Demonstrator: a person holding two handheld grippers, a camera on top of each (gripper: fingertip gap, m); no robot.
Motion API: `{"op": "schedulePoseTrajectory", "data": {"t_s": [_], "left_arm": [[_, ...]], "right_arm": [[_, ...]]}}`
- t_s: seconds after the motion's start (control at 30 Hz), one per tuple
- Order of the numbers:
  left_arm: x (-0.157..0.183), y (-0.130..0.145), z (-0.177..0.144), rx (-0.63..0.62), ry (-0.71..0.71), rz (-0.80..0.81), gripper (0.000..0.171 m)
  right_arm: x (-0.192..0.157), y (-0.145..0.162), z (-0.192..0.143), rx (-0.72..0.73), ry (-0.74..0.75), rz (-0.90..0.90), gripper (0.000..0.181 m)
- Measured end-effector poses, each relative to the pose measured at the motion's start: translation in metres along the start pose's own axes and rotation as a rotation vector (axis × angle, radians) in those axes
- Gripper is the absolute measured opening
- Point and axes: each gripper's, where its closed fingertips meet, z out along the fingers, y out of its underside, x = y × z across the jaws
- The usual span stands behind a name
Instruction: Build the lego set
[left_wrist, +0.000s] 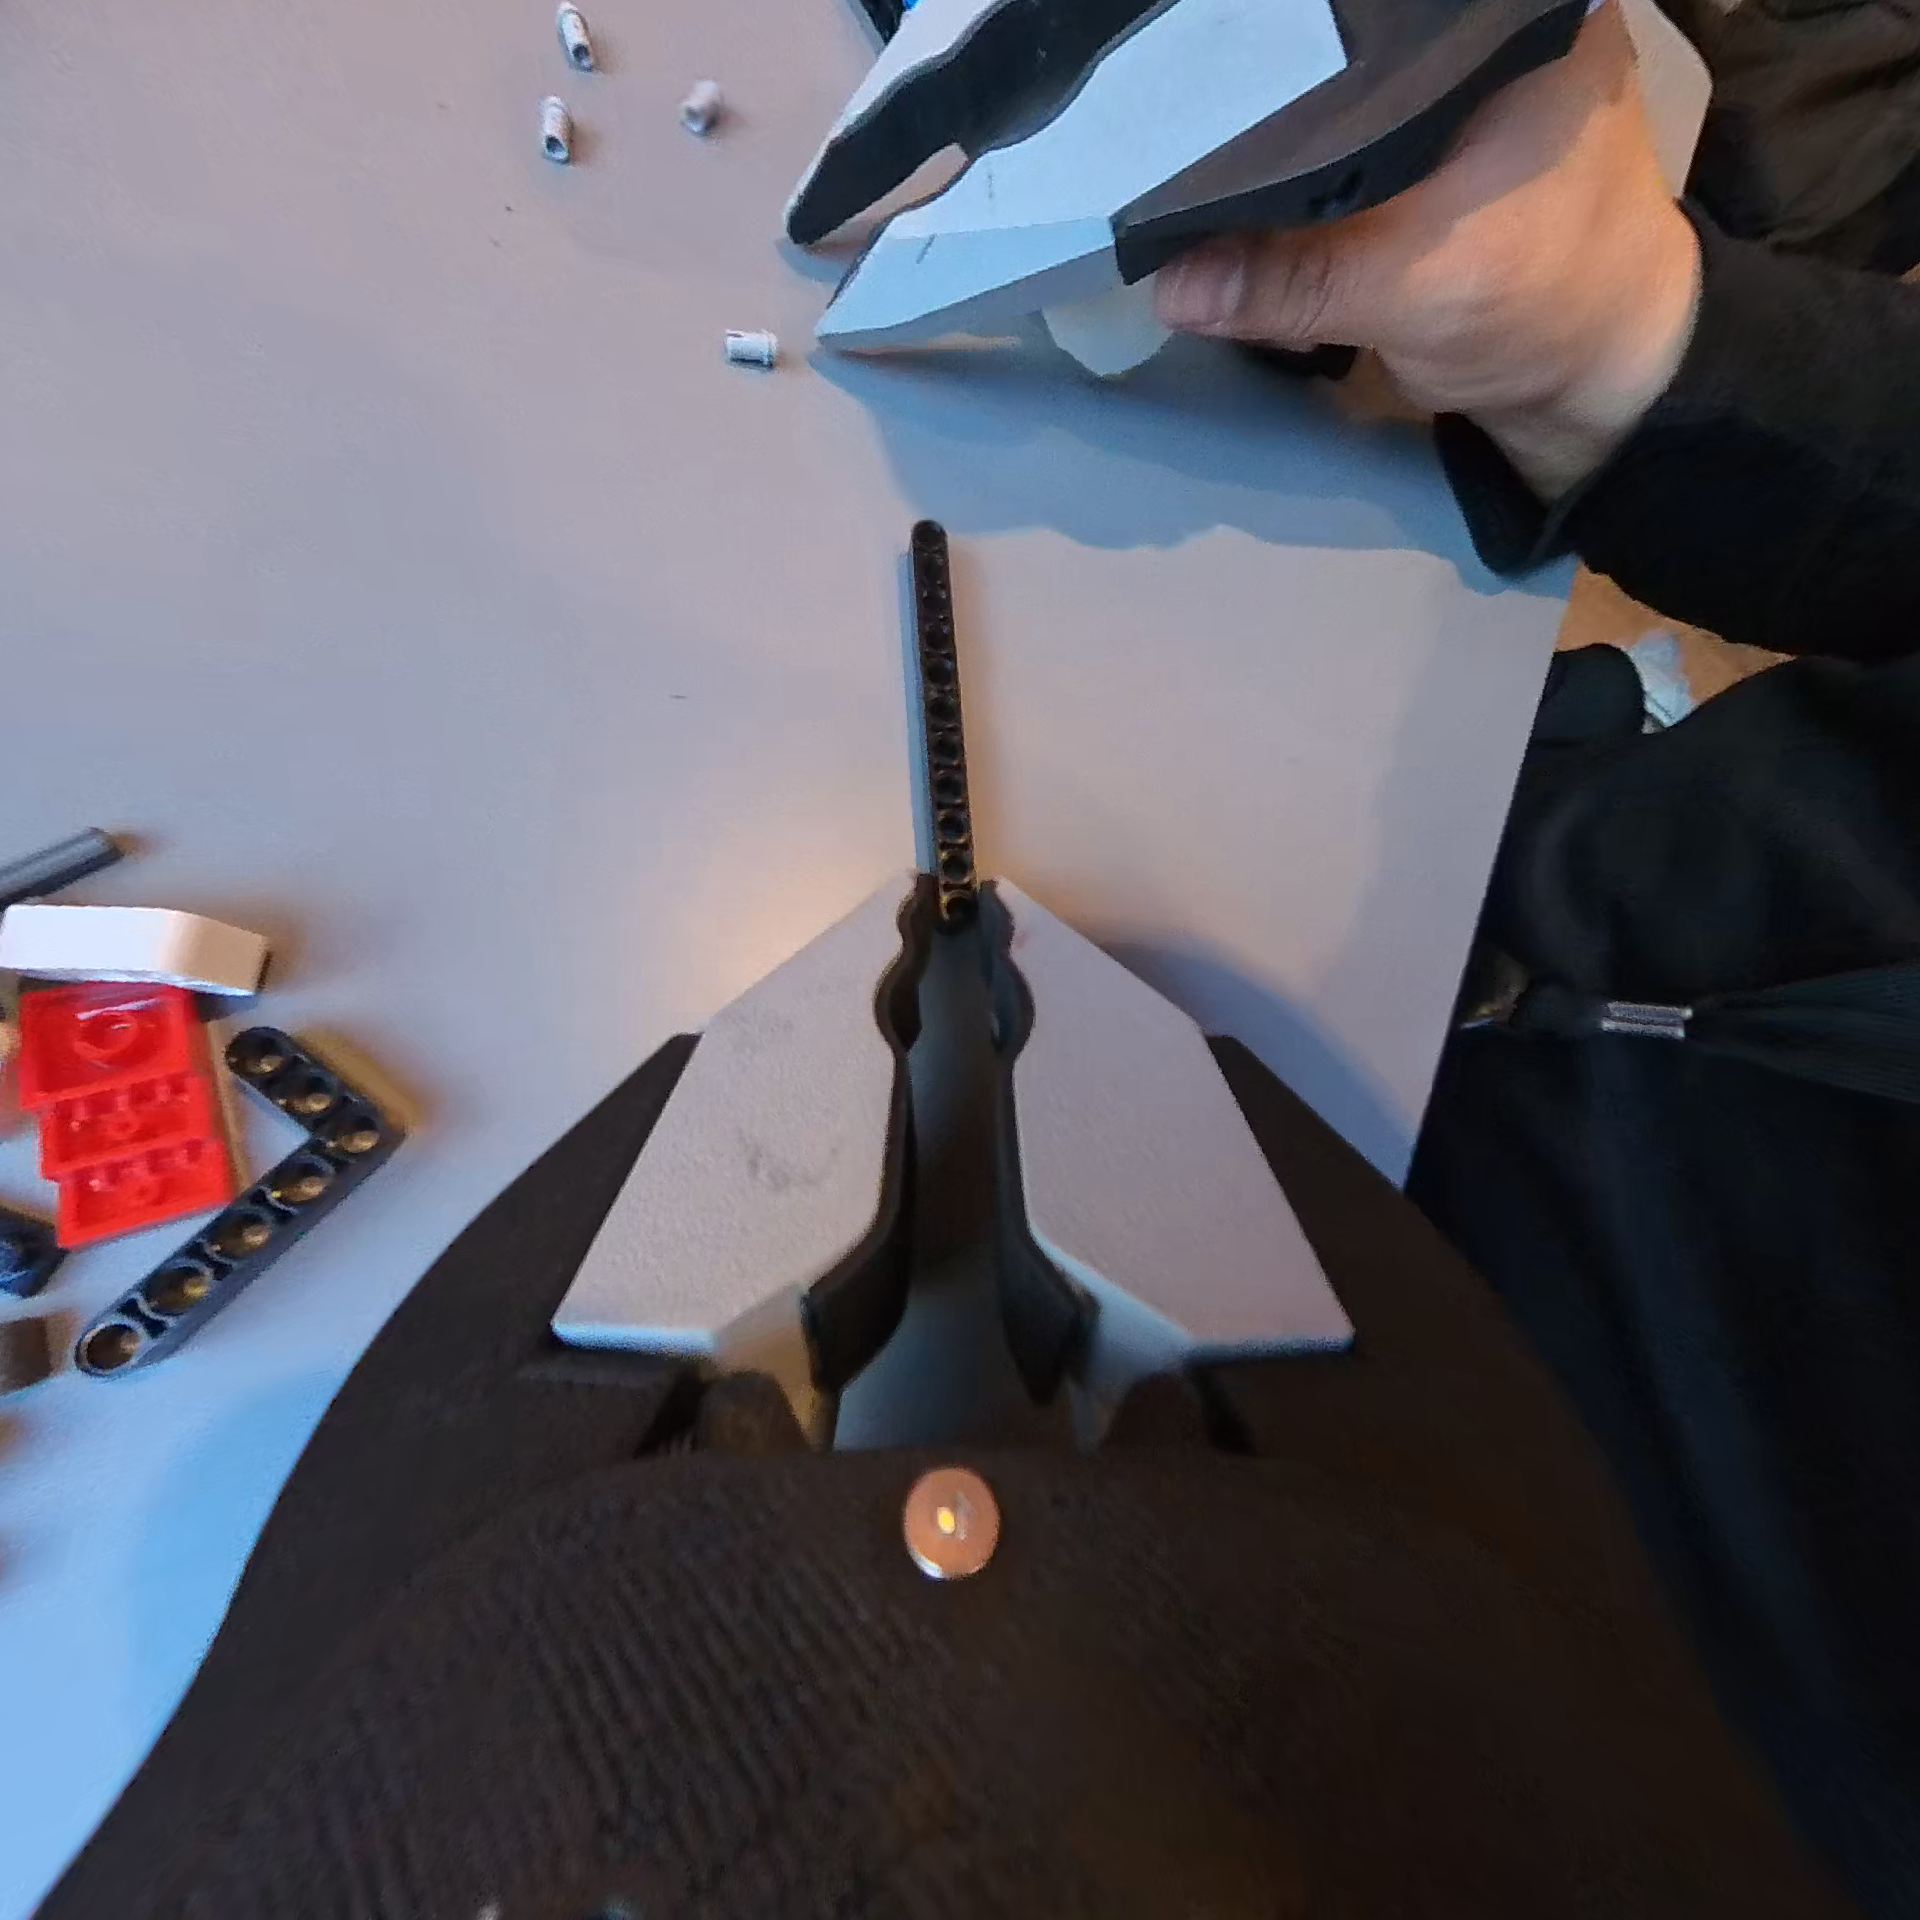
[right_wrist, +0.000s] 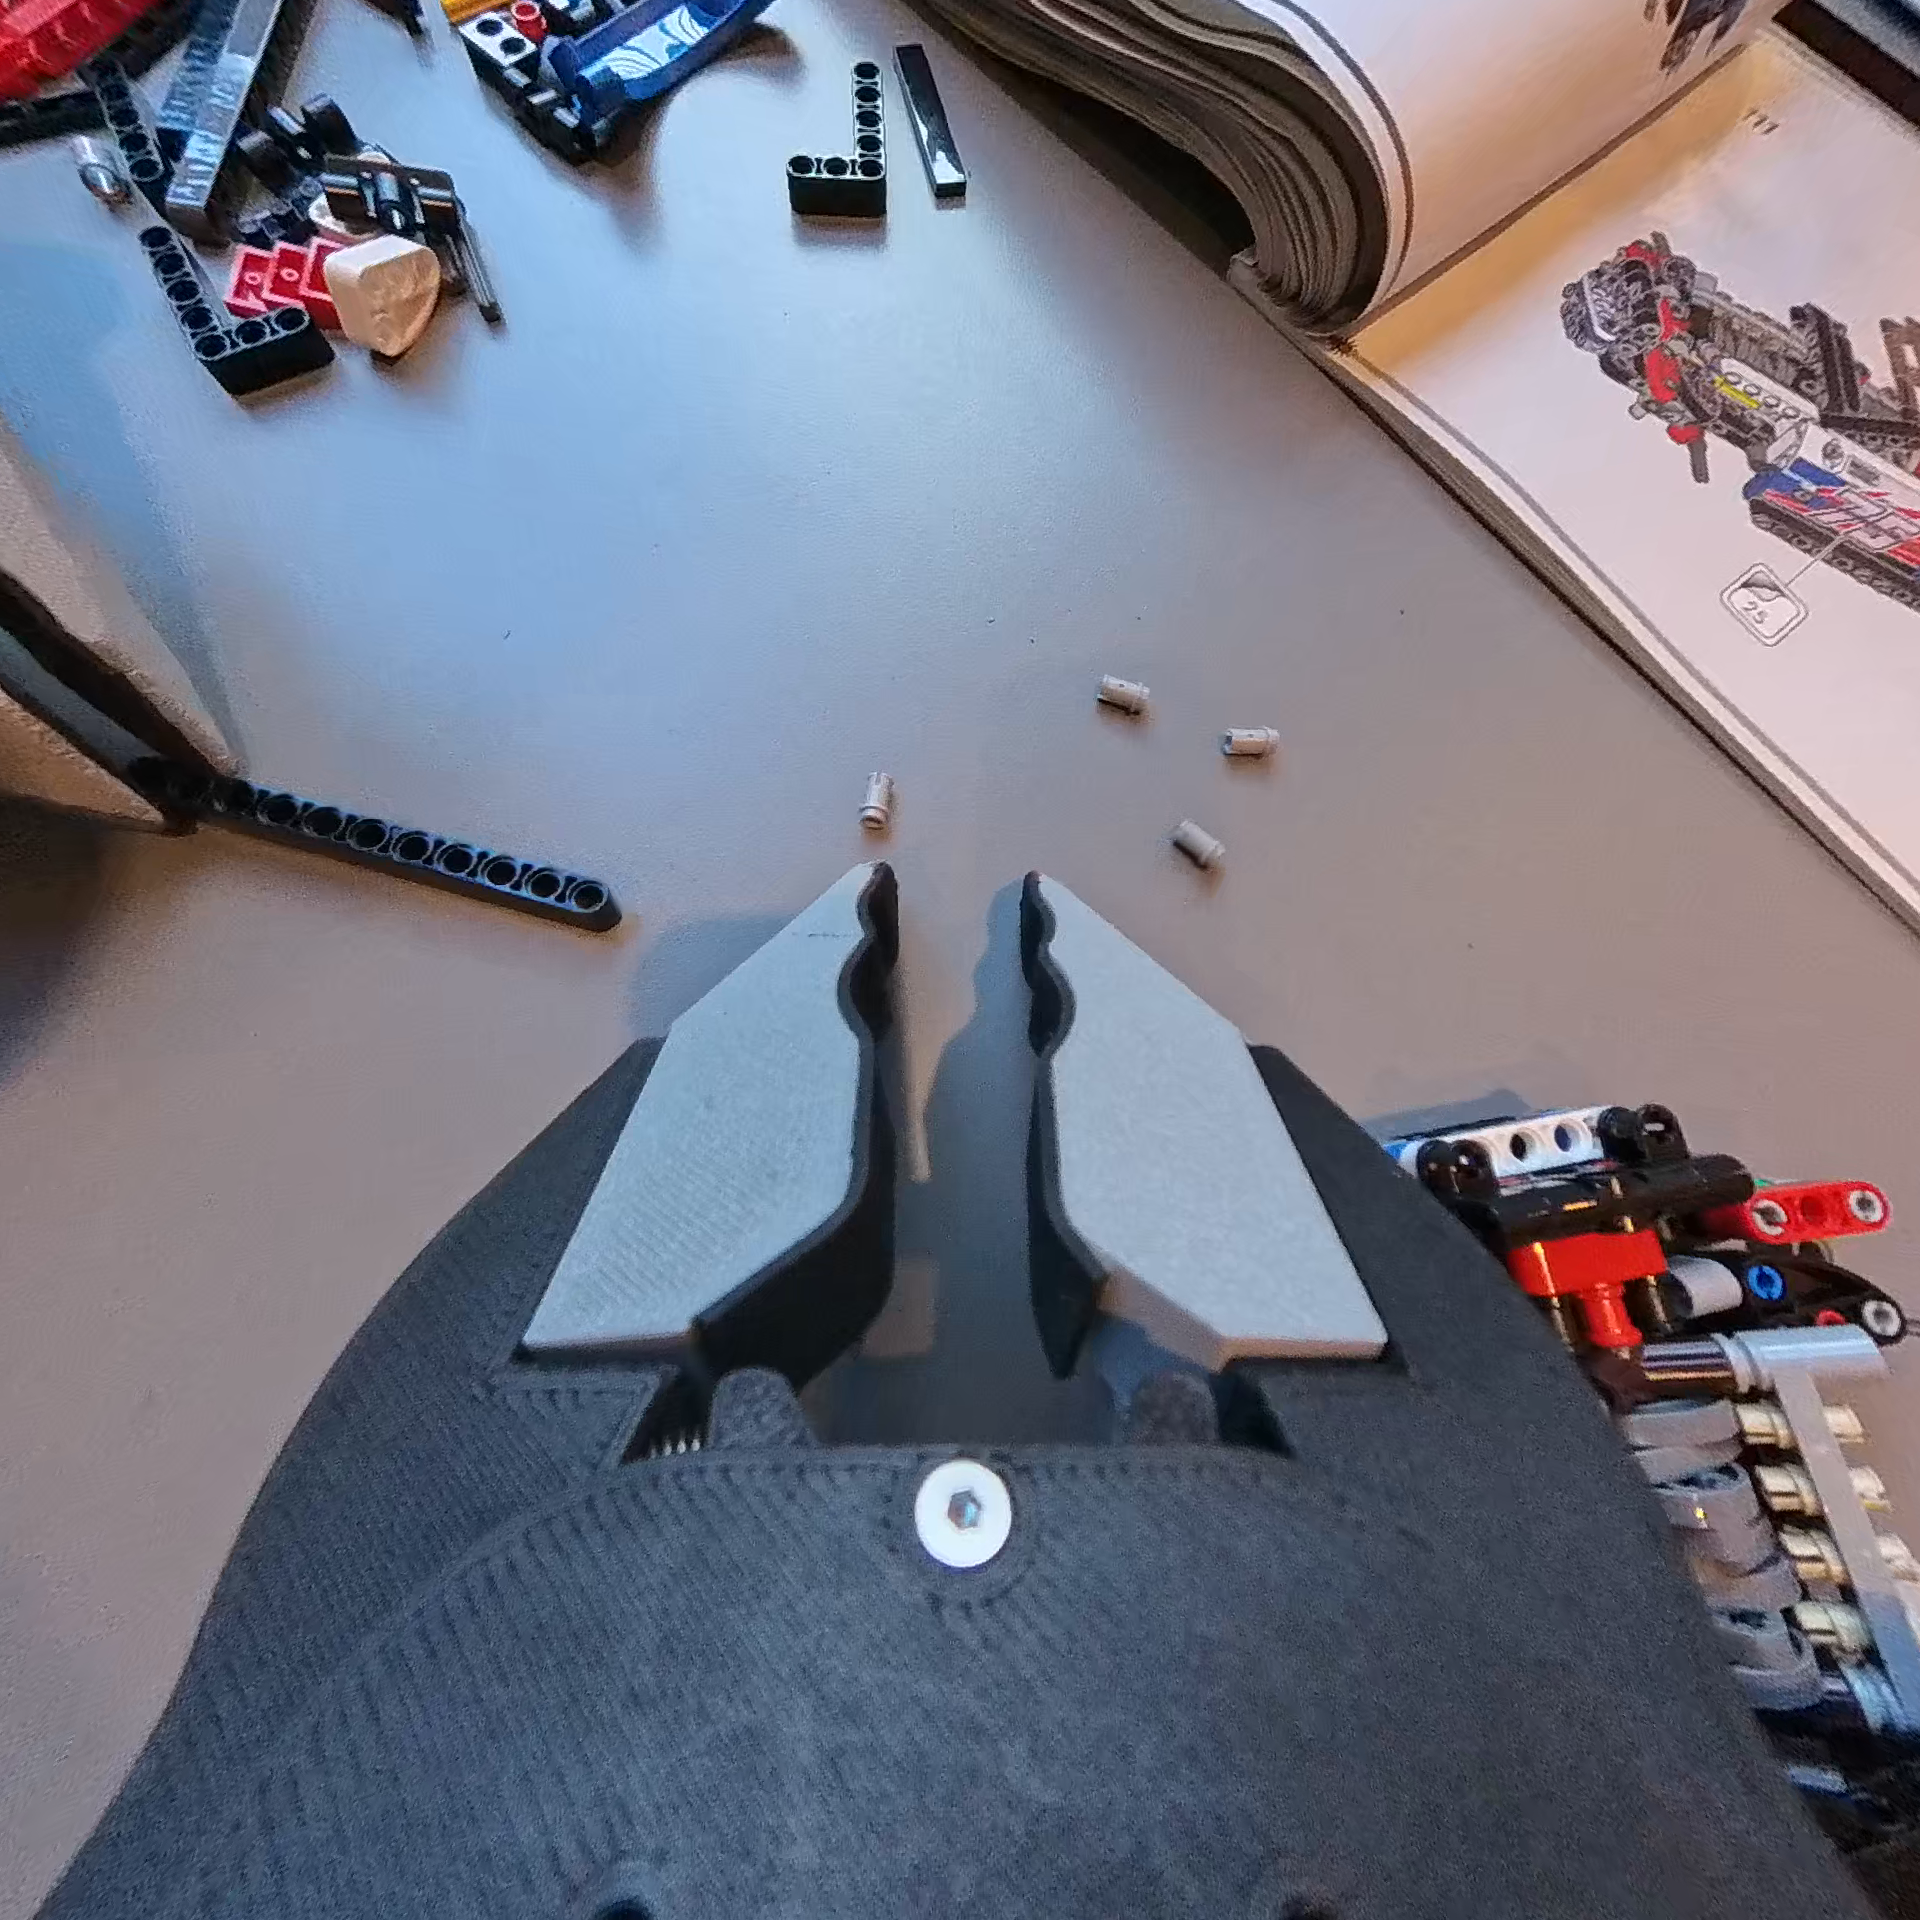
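My left gripper (left_wrist: 954, 902) is shut on the near end of a long black beam with holes (left_wrist: 938, 707), which points away from me and lies low over the grey table. The same beam shows in the right wrist view (right_wrist: 405, 852), held at its left end. My right gripper (right_wrist: 958, 881) is open and empty, its tips just above the table. It also shows in the left wrist view (left_wrist: 831, 281), held by a hand. Several small grey pins lie ahead of it; the nearest pin (right_wrist: 876, 800) is just beyond its left fingertip, and shows in the left wrist view (left_wrist: 751, 346).
An open instruction book (right_wrist: 1621, 343) lies at the right. A partly built model (right_wrist: 1704, 1340) sits by my right gripper. A pile of black, red and blue parts (right_wrist: 291, 208) lies at far left, with a black L-beam (right_wrist: 847, 151). Another L-beam (left_wrist: 244, 1184) and red plates (left_wrist: 125, 1112) lie left. My hands' fingertips stand some 15 cm from each other.
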Motion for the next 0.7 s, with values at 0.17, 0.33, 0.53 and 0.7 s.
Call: {"op": "schedulePoseTrajectory", "data": {"t_s": [0.17,0.33,0.53,0.7], "left_arm": [[0.011,0.006,-0.002,0.001,0.017,-0.015,0.007],[0.023,0.013,-0.003,-0.005,0.027,0.002,0.008],[0.037,0.015,0.004,-0.036,0.067,0.061,0.005],[0.038,0.014,0.004,-0.024,0.052,0.069,0.013]], "right_arm": [[-0.002,0.000,-0.005,0.022,-0.003,0.000,0.023],[-0.007,0.000,-0.015,0.062,-0.003,-0.017,0.024],[-0.019,0.001,-0.032,0.128,0.001,-0.070,0.027],[-0.018,0.007,-0.040,0.133,0.014,-0.043,0.027]]}}
